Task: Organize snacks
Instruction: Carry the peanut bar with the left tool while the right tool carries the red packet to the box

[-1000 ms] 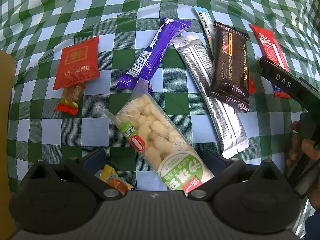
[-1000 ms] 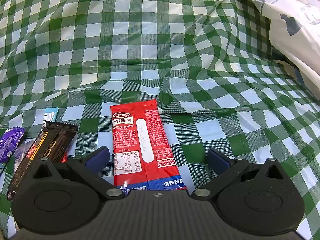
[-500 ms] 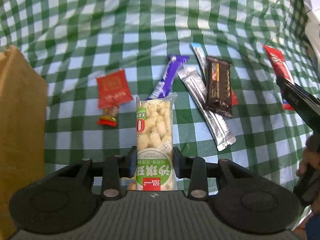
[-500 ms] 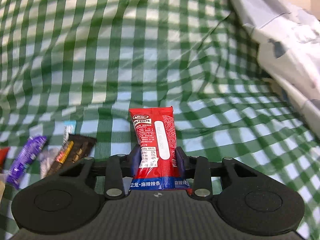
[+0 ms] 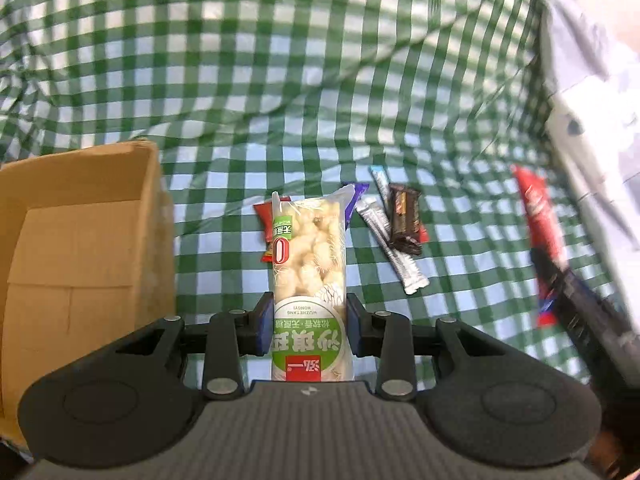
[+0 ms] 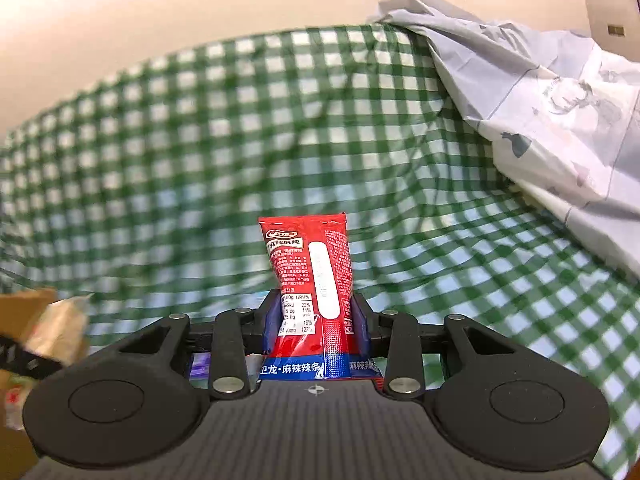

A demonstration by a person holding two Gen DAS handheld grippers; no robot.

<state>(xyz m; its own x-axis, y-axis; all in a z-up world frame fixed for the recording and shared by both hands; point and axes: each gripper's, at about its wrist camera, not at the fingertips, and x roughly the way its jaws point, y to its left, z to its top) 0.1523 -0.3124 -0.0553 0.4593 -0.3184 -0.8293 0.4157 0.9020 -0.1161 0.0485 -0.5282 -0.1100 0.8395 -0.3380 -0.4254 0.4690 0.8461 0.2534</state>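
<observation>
Snacks are seen in both views, two of them lifted clear of the green checked cloth [image 5: 280,80]. At far left in the left wrist view an open cardboard box [image 5: 80,240] is shown, its inside brown and bare where visible. Just right of it, the left gripper [image 5: 308,320] is clamped on a clear puffed-snack pack [image 5: 308,256], which is held upright with pale lumps showing through the film and a green and white label at its lower end. Behind that pack, a red packet [image 5: 266,216] and a purple wrapper [image 5: 356,192] are partly hidden. Further right on the cloth lie a silver stick [image 5: 394,256] and a dark brown bar [image 5: 406,218], the bar resting across the stick, with a thin blue-tipped stick [image 5: 378,178] beside them. At the right edge the red pack [image 5: 538,216] is seen blurred, held by the right gripper [image 5: 576,300].

In the right wrist view the box [image 6: 24,304] and the puffed-snack pack [image 6: 60,328] are only blurred shapes at the left edge. In the middle, the right gripper [image 6: 316,320] is closed on the red pack [image 6: 312,272], whose white printed nutrition table and blue lower band are legible only here. A pale printed sheet [image 6: 560,100] is draped at upper right, along with a beige wall [image 6: 160,8].
</observation>
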